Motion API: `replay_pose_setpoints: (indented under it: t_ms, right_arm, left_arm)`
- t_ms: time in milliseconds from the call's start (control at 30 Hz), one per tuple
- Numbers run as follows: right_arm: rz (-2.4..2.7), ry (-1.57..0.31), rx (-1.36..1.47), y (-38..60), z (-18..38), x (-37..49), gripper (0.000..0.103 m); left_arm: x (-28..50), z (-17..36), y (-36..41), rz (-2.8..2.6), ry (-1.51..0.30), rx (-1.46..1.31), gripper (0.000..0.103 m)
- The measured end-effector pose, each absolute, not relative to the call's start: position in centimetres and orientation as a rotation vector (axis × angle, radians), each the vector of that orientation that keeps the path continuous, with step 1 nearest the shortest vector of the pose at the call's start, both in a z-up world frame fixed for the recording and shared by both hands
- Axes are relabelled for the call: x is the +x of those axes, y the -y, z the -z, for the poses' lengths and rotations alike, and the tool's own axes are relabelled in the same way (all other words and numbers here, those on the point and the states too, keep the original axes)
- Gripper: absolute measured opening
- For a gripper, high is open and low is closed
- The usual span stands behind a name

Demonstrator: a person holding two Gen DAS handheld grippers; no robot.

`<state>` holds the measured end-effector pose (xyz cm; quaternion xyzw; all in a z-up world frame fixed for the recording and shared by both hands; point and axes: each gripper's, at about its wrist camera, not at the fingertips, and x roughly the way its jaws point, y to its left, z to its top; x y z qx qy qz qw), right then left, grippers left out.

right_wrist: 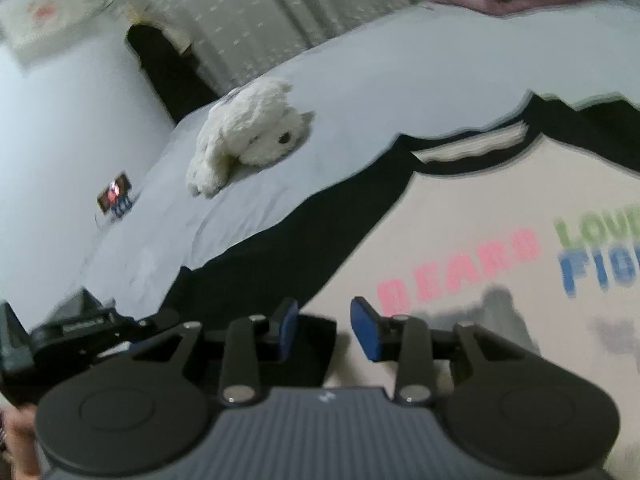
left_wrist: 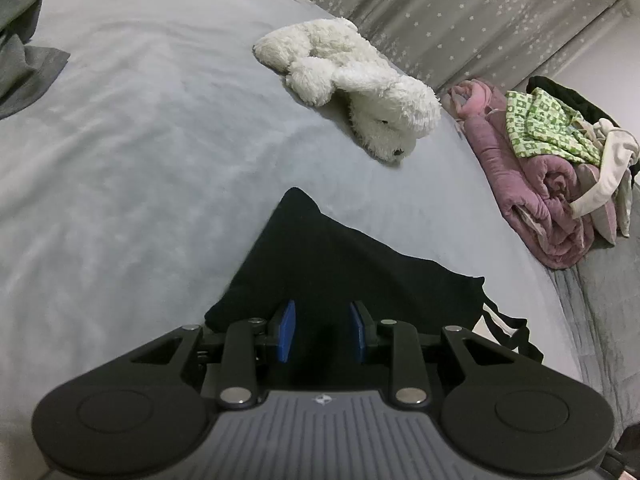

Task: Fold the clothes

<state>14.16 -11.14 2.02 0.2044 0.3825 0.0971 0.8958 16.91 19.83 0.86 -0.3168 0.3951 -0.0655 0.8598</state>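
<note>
White plush dog (left_wrist: 352, 84) on grey bed sheet (left_wrist: 140, 140)

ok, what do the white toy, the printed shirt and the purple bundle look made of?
White toy: plush, long shaggy pile, matte, probably synthetic.
Printed shirt: soft knit, likely cotton jersey; cream body, black sleeves and trim, flat coloured lettering. The view is blurred.
Purple bundle: thick fleecy or velour-like fabric in soft rolled folds; fibre unclear.

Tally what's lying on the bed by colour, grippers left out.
White: 1, the plush dog
Black and cream: 1, the printed shirt
Grey: 1, the grey garment
Mixed pink, green, white: 1 clothes pile
Dark: 1, a phone-like item
Total: 5
</note>
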Motion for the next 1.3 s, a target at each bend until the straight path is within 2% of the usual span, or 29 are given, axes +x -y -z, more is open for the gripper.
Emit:
replay_pose_setpoints:
  t_ms: [100,167,367,567,800,933,1000,1100,1300]
  right_arm:
    - [-0.217,-0.842,0.298,9.5,-1.1,15.0,0.013]
    - [-0.192,-0.872,0.224,8.7,-0.1,15.1,0.011]
    - [-0.145,-0.770,0.198,8.7,-1.4,13.5,0.012]
    - [-0.134,-0.776,0.244,10.4,-1.6,12.9,0.018]
    - [-0.194,-0.848,0.382,11.1,-0.8,13.2,0.031]
    - [-0.194,-0.934,0.567,11.9,0.2,11.8,0.032]
    - [-0.223,-0.949,0.715,12.8,0.6,11.0,0.036]
    - [-0.249,-1.000,0.849,13.1,1.4,10.5,0.036]
    - [-0.230,-1.008,0.895,12.0,2.0,10.6,0.035]
  left_arm:
    - [17.0,-0.7,-19.9,0.141,-0.842,-0.670,0.028]
    - [17.1,-0.7,-20.0,0.143,-0.850,-0.667,0.028]
    - [17.1,-0.5,-21.0,0.139,-0.853,-0.722,0.028]
    - [17.1,-0.7,-20.8,0.131,-0.854,-0.705,0.028]
    - [17.1,-0.7,-20.9,0.130,-0.856,-0.711,0.029]
    - [17.1,-0.8,-20.8,0.129,-0.859,-0.711,0.029]
    - [17.2,-0.8,-20.7,0.126,-0.861,-0.708,0.029]
    - [17.1,-0.8,-20.6,0.127,-0.861,-0.700,0.029]
    - [17.1,-0.8,-20.3,0.127,-0.867,-0.670,0.029]
